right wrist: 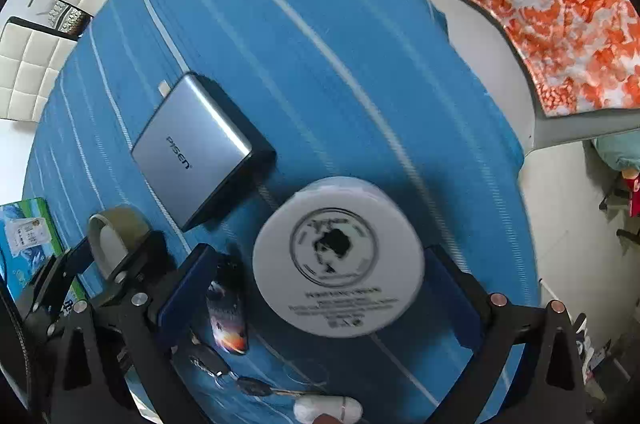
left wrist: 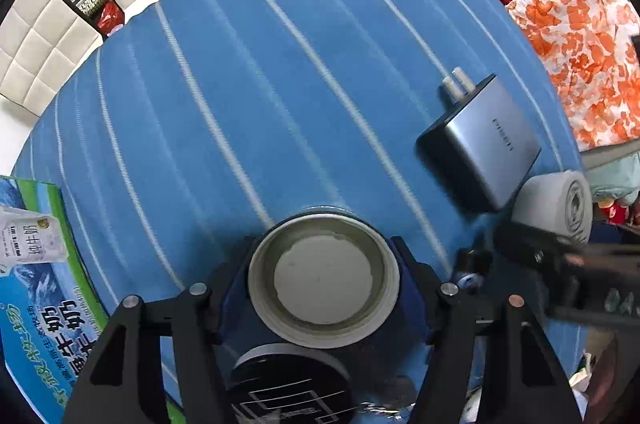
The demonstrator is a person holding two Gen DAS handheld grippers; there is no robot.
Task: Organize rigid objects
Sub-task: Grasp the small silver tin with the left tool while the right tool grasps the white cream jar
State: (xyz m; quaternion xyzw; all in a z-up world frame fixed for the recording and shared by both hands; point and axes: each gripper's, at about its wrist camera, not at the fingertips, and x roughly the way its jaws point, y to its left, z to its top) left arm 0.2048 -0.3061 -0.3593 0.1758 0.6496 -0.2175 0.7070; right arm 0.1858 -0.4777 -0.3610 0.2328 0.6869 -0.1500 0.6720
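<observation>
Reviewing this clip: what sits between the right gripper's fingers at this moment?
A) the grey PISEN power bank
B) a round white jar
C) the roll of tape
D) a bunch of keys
B: in the right wrist view the round white jar fills the gap of the right gripper, while the power bank lies apart on the blue cloth.

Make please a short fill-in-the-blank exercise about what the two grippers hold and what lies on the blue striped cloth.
1. The left gripper holds a roll of ____ between its fingers.
2. The right gripper holds a round white ____.
3. The grey power bank carries the brand name ____.
4. The cloth on the table is blue with ____ stripes.

Missing words: tape; jar; PISEN; white
</observation>
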